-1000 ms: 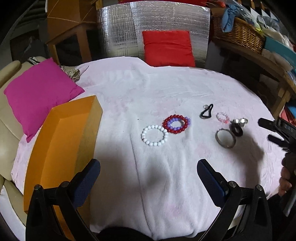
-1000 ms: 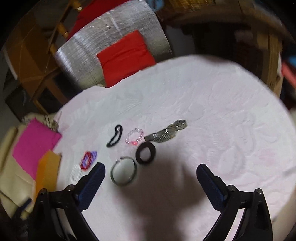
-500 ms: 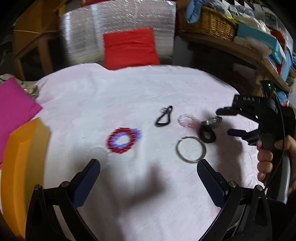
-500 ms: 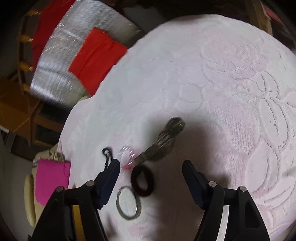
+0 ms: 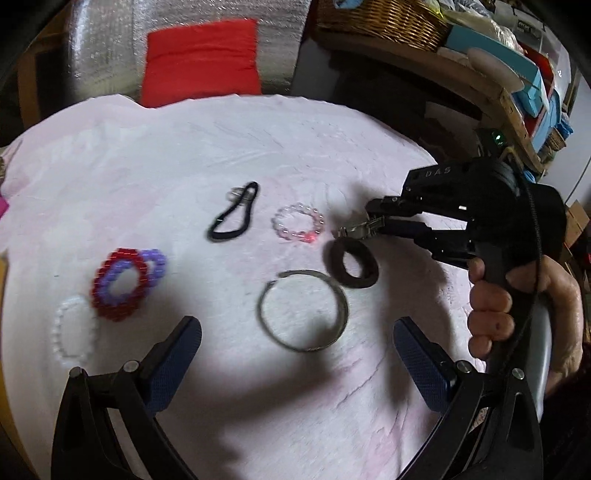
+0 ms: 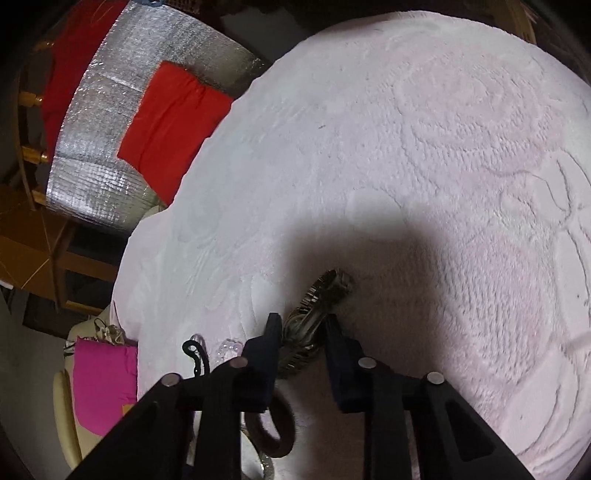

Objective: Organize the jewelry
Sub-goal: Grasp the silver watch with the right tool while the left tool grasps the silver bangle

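Note:
Several pieces lie on the pale pink cloth [image 5: 184, 147]: a white bead bracelet [image 5: 61, 332], a red one [image 5: 101, 291] overlapping a purple one [image 5: 157, 258], a black hair tie [image 5: 248, 210], a clear pink bead bracelet [image 5: 280, 221], a black scrunchie [image 5: 334, 262] and a silver bangle [image 5: 343, 306]. My left gripper [image 5: 295, 328] hangs open just above the bangle. At the right, my right gripper [image 6: 302, 319] is closing on a metal watch [image 6: 314, 306]; the watch band fills the gap between the pads. In the left wrist view the right gripper [image 5: 369, 221] pinches the watch [image 5: 356, 230].
A person's hand [image 5: 491, 306] holds the right gripper's handle. Behind the table stand a foil-covered chair back [image 5: 103, 55] with a red cushion [image 5: 201, 55], a wicker basket [image 5: 380, 18] and a shelf of boxes [image 5: 528, 88]. A magenta cushion [image 6: 103, 380] lies off the left edge.
My left gripper has swung right and lower, from the orange box side to over the bangle. My right gripper has come down over the watch and its jaws have narrowed around it.

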{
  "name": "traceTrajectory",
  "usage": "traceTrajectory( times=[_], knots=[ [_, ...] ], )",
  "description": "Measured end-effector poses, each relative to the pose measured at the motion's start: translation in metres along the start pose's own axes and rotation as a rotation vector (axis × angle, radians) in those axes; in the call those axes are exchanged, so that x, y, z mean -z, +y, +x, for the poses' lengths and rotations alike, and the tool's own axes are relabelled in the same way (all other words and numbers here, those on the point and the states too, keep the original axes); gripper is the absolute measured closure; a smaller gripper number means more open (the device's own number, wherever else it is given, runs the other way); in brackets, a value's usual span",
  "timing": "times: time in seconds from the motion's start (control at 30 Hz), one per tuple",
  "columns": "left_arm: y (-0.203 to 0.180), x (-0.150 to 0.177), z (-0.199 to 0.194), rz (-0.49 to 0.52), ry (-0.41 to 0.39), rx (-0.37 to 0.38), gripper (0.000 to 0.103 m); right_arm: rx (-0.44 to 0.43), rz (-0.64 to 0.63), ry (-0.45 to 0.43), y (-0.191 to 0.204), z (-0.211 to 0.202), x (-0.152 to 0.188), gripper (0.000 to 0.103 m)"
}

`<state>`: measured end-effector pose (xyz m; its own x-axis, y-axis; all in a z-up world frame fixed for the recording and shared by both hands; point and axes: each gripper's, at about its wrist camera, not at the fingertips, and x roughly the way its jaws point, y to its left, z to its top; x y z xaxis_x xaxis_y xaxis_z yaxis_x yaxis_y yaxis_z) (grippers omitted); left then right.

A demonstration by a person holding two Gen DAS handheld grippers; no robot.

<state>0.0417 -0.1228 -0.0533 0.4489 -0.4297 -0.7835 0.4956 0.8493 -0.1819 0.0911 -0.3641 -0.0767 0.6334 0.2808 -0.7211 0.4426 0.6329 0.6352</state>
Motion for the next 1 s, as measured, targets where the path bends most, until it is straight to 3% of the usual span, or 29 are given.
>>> traceTrajectory(
  times=[0.07, 0.1, 0.13, 0.17, 0.27, 0.37, 0.6, 0.87, 0.93, 1.0],
  knots=[
    [-0.005, -0.001, 0.009, 0.013, 0.011, 0.003, 0.006, -0.017, -0.029, -0.016, 0.000, -0.003, 0.001, 0.079],
    [-0.007, -0.002, 0.014, 0.018, 0.021, 0.003, 0.012, -0.024, -0.042, -0.022, -0.001, -0.005, 0.002, 0.091],
    [-0.008, -0.002, 0.019, 0.019, 0.033, 0.004, 0.016, -0.037, -0.059, -0.024, -0.001, -0.008, 0.002, 0.092],
    [-0.010, -0.001, 0.024, 0.018, 0.048, 0.008, 0.022, -0.049, -0.070, -0.033, 0.000, -0.011, 0.002, 0.092],
    [-0.012, 0.001, 0.024, 0.018, 0.039, -0.003, 0.025, -0.085, -0.116, -0.072, 0.004, -0.022, 0.002, 0.092],
    [-0.012, -0.003, 0.028, 0.010, 0.024, -0.006, 0.041, -0.116, -0.142, -0.097, 0.007, -0.032, 0.003, 0.092],
    [-0.007, -0.004, 0.025, -0.004, -0.008, -0.009, 0.041, -0.181, -0.153, -0.125, 0.008, -0.050, 0.003, 0.092],
    [0.000, 0.000, -0.025, 0.007, -0.115, -0.049, 0.041, -0.243, -0.172, -0.149, 0.017, -0.070, 0.009, 0.092],
    [0.006, 0.003, -0.038, 0.005, -0.134, -0.074, 0.041, -0.227, -0.198, -0.156, 0.025, -0.073, 0.014, 0.092],
    [0.012, 0.008, -0.048, -0.008, -0.142, -0.092, 0.041, -0.149, -0.211, -0.148, 0.030, -0.071, 0.016, 0.092]
  ],
)
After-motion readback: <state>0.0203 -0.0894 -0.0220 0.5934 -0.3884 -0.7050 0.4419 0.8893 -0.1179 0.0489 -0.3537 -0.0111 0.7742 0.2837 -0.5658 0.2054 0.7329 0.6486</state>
